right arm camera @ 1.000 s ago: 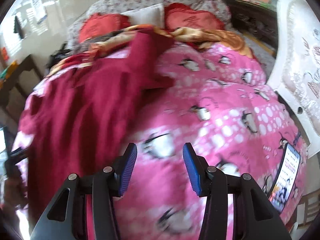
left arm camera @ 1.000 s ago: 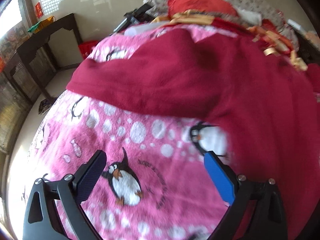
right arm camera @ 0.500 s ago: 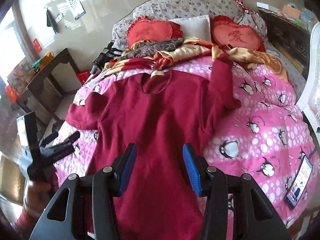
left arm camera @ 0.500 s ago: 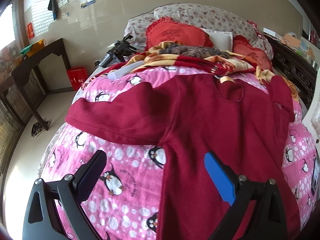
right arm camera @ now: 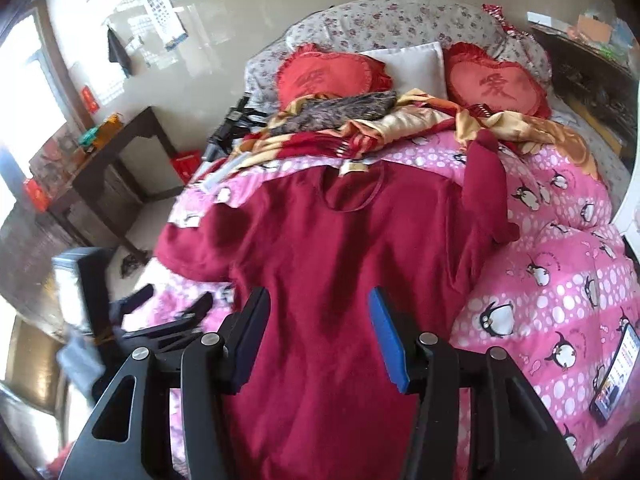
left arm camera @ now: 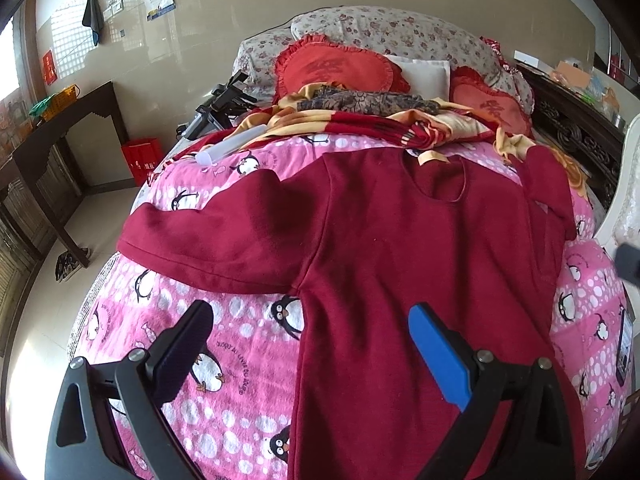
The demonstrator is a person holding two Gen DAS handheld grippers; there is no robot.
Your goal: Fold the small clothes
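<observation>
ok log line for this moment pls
garment: red top flat on blanket | left tool: open, empty | right tool: opening, empty

Daylight floods both fisheye views from a window (right arm camera: 28,92) at the left, blown out to white, and glares off the glossy wall (left arm camera: 180,40). Straight lines bow towards dark rounded corners. The right wrist view's left edge smears with motion blur; the centre stays sharp.

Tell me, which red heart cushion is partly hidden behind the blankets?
The red heart-shaped cushion on the left, beside the white pillow. The crumpled blankets cover its bottom, while the other red heart cushion shows almost whole.
</observation>
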